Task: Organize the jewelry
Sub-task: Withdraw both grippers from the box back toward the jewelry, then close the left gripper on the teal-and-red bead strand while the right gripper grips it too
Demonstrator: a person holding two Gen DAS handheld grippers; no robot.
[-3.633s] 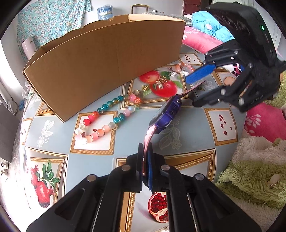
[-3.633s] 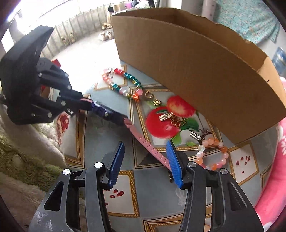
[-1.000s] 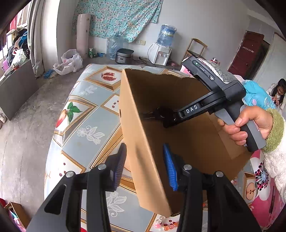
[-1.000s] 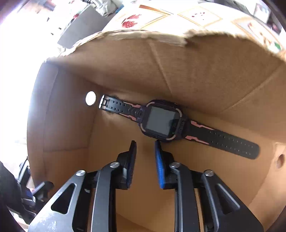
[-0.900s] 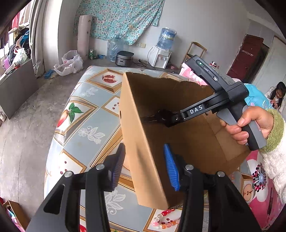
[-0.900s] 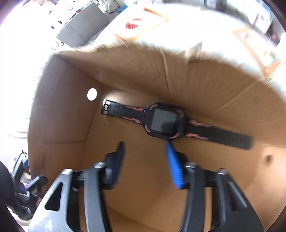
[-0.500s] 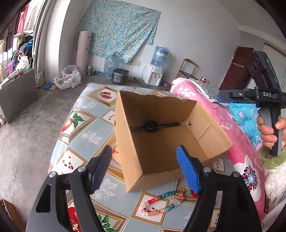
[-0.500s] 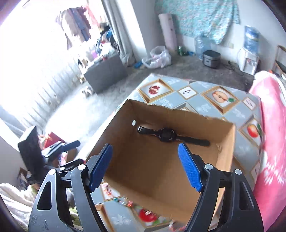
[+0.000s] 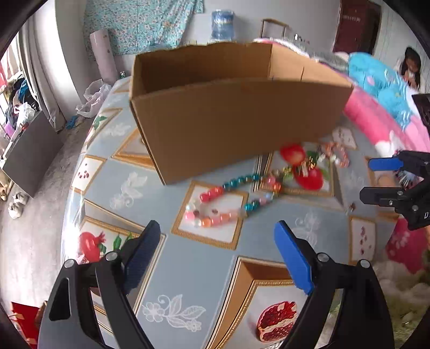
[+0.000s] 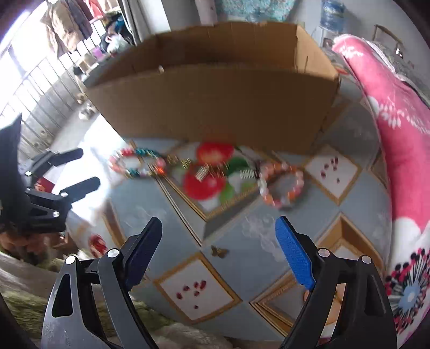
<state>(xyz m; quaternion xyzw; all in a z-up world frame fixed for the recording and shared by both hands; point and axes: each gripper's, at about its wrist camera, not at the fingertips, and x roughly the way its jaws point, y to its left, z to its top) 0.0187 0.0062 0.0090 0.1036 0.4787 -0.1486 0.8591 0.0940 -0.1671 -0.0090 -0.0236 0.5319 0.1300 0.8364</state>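
Beaded bracelets, one multicoloured and one pink-and-orange, lie with small gold trinkets on a fruit-patterned tablecloth, just in front of an open cardboard box. Both the left gripper and the right gripper hover above the table, their jaws just spread wide with nothing between them. Beyond, a pink blanket, a floral wall hanging and a water dispenser fill the room.
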